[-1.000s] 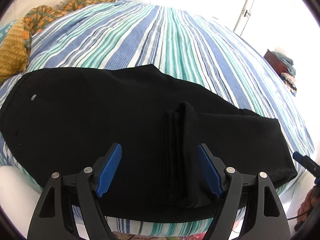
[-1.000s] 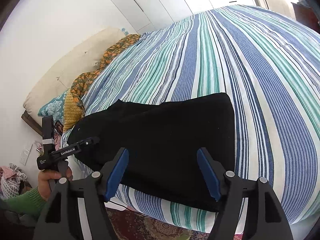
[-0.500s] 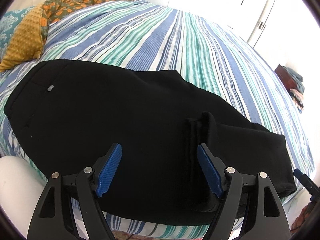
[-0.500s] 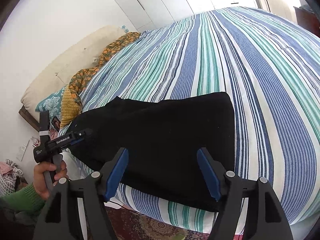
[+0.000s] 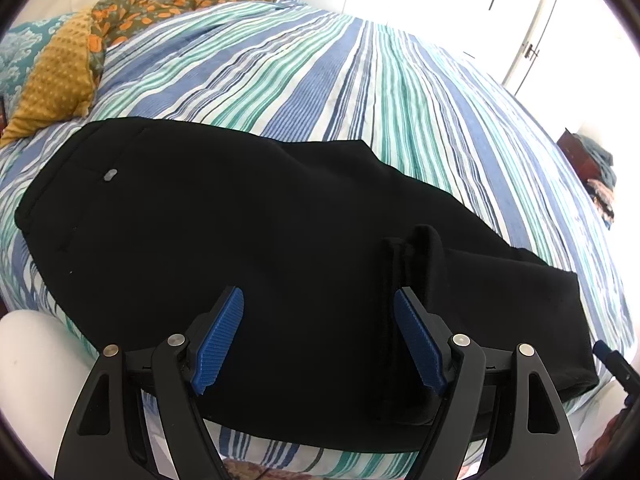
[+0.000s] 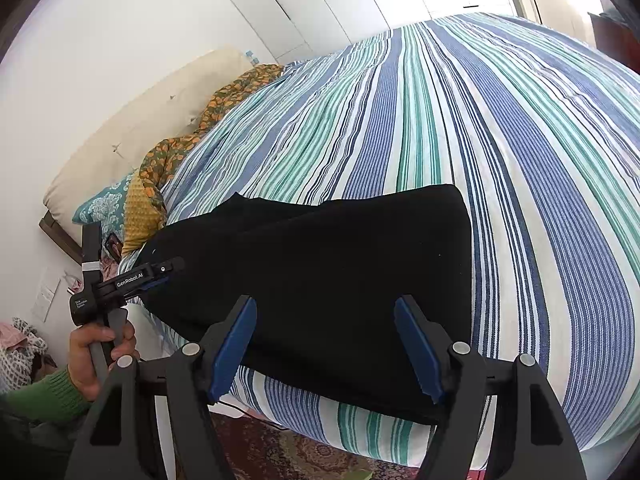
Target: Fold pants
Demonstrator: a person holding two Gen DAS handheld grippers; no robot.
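A: Where are the pants?
B: Flat on the bed, along its near edge.
A: The grippers?
B: Left gripper and right gripper hover over the pants, jaws wide, holding nothing.

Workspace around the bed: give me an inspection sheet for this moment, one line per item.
Surface: striped bedspread, blue, green and white, covering the bed.
Job's things: black pants lying lengthwise along the near edge, a raised bunch of fabric near the leg end.
Clutter: mustard cushion and orange-patterned cloth at the head end.
Grippers: left gripper open over the pants, nothing held; right gripper open over the leg end, nothing held.
Cables: thin dark cord below the bed edge.
Surroundings: white cupboard doors, patterned rug, cream headboard.
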